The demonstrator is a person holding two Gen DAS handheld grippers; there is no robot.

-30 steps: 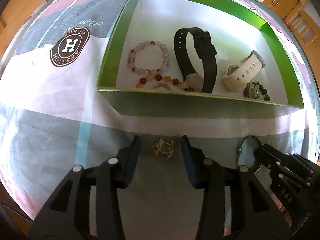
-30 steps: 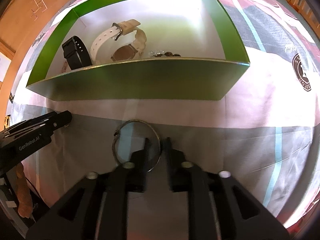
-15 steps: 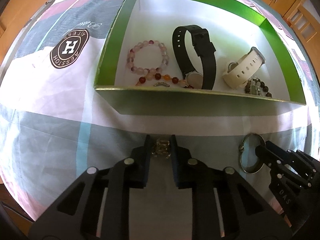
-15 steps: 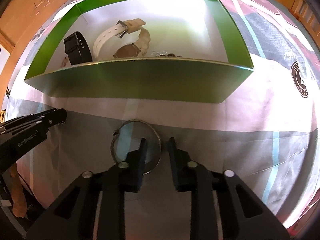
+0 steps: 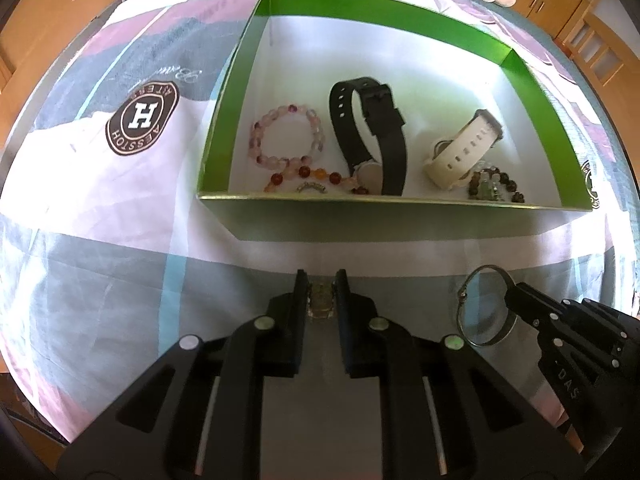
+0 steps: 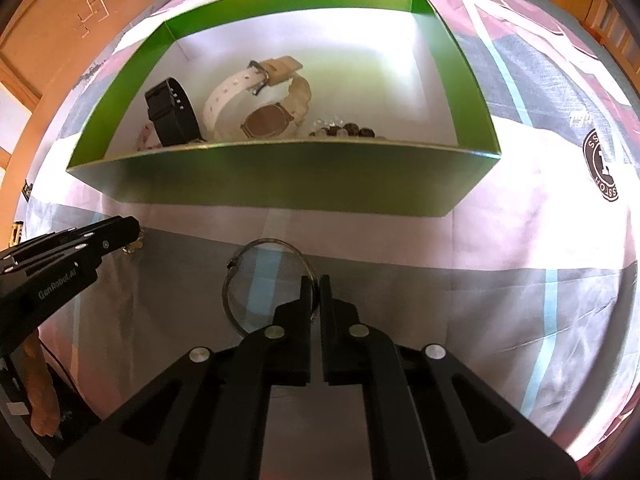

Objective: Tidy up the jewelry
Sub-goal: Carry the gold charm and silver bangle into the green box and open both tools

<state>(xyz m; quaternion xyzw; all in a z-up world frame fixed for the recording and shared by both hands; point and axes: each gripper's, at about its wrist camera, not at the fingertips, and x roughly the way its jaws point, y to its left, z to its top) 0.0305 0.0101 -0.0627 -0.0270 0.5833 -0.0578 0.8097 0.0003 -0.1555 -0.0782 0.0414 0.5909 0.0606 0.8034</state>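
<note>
My left gripper is shut on a small gold chain piece on the bedspread, just in front of the green box. My right gripper is shut on the rim of a thin silver bangle lying on the cloth; the bangle also shows in the left wrist view. The box holds a black watch, a white watch, a pink bead bracelet, an orange bead bracelet and a dark bead bracelet.
The box's near wall stands between both grippers and its inside. The bedspread has grey, pink and white patches with a round H logo. Wooden furniture surrounds the bed. The other gripper shows at left in the right wrist view.
My left gripper has closed from wide open onto the gold chain piece. My right gripper's fingers have closed tighter on the bangle's rim. Both views have pulled back slightly from the box.
</note>
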